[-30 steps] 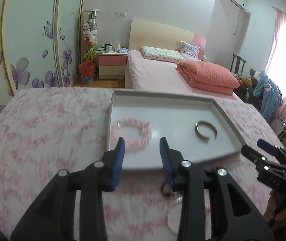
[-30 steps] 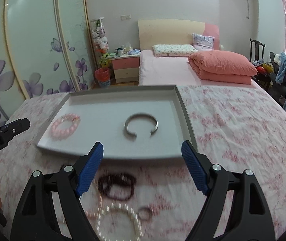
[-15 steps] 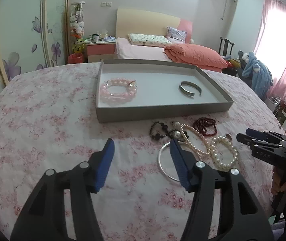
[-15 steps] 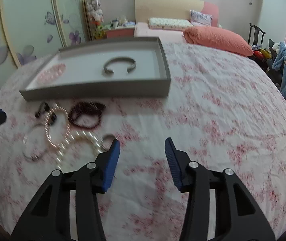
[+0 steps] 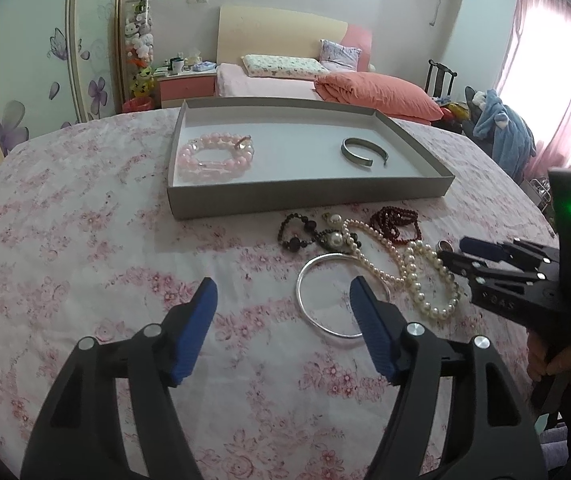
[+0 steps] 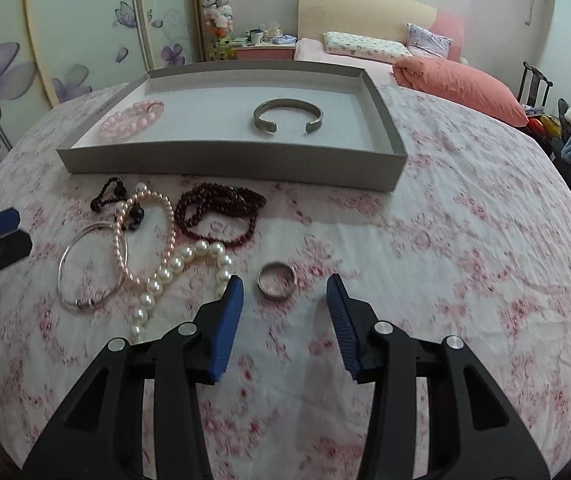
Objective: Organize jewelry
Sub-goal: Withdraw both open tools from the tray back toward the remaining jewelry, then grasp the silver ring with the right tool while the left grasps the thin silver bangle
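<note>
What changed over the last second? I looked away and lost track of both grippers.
Both grippers drew back from the tray. The left gripper, jaws just opening, now faces the silver bangle; the right gripper, jaws just narrowed, frames the ring. Neither holds anything. The jewelry hasn't moved.

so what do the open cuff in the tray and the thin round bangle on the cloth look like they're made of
The open cuff looks like dull, brushed grey metal: a matte band with little shine. The thin bangle looks like polished silvery metal: a bright, reflective wire-thin hoop. Whether either is real silver cannot be told.
</note>
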Tool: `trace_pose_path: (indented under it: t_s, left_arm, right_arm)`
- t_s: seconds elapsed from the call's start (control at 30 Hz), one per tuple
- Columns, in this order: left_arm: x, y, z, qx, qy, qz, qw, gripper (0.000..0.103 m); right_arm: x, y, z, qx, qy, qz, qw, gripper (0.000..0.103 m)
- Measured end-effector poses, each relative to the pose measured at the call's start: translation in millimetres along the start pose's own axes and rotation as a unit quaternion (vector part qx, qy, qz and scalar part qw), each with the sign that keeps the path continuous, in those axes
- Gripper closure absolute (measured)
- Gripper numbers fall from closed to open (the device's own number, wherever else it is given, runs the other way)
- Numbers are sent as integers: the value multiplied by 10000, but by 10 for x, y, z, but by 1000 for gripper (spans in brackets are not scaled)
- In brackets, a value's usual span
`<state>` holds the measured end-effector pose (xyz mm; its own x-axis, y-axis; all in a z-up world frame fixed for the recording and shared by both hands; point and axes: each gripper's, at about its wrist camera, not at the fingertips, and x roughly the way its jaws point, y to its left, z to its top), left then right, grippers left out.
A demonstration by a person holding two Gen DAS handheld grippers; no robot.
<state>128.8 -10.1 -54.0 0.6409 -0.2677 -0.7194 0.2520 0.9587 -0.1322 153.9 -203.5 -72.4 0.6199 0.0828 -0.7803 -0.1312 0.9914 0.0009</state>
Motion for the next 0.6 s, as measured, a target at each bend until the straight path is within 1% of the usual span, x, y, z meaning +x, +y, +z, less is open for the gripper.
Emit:
trace_pose_path:
  t_s: [0.07,0.1,0.13,0.5,0.6]
  left_arm:
    - [13,-10,-9,7,30,-8,10000,35]
    - [28,-20,-12,11,53,-13,10000,35]
    - [36,-26,-17,15,69,-19,10000,35]
    - [274,-218,-30,216,473,85,9986,39]
    - [289,-248,-24,158,491,-36,9987,38]
  right_arm:
    - [21,1,37,20,1,4,10000,65]
    - [23,-5,42,42,-4,57,10000,78]
    - [18,-5,46,45,1,36,10000,80]
    - [-2,-86,36,201,-70,-30,9998,80]
    - [-6,-104,34,230,-69,4,9997,80]
